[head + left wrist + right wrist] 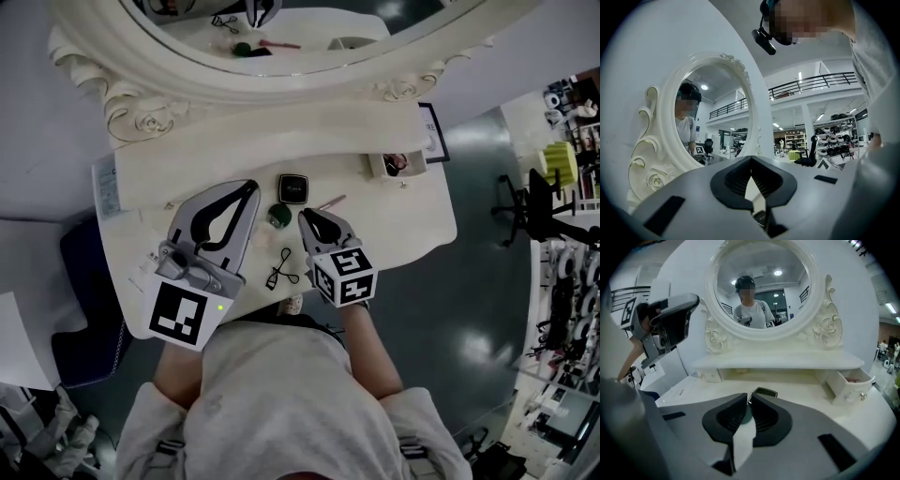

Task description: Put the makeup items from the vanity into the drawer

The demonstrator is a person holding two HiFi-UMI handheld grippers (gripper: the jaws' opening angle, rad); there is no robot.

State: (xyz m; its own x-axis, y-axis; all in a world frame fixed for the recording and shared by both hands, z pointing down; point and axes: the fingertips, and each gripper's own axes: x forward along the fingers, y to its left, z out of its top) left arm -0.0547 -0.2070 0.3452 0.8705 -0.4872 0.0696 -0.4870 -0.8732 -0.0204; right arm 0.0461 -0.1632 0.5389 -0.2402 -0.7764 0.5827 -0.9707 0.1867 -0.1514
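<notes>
A wide hall with a glossy grey-green floor [487, 309] surrounds the vanity; a black office chair [527, 202] and crowded shelves [572, 281] stand well off to the right. The cream counter [394, 220] sits under a big oval mirror [309, 28] with a carved frame. At the counter's right end a small drawer [386, 171] stands pulled open.

The left tongs [251, 187] hang over the counter's left half, pressed together on nothing. The right tongs [306, 217] are also pressed together and empty, tilted down just beside a green round item [278, 216].

A black compact [293, 187] lies behind that item, with a pink stick [331, 202] to its right. An eyelash curler [281, 270] lies near the front edge. All four are on the counter, outside the drawer.
</notes>
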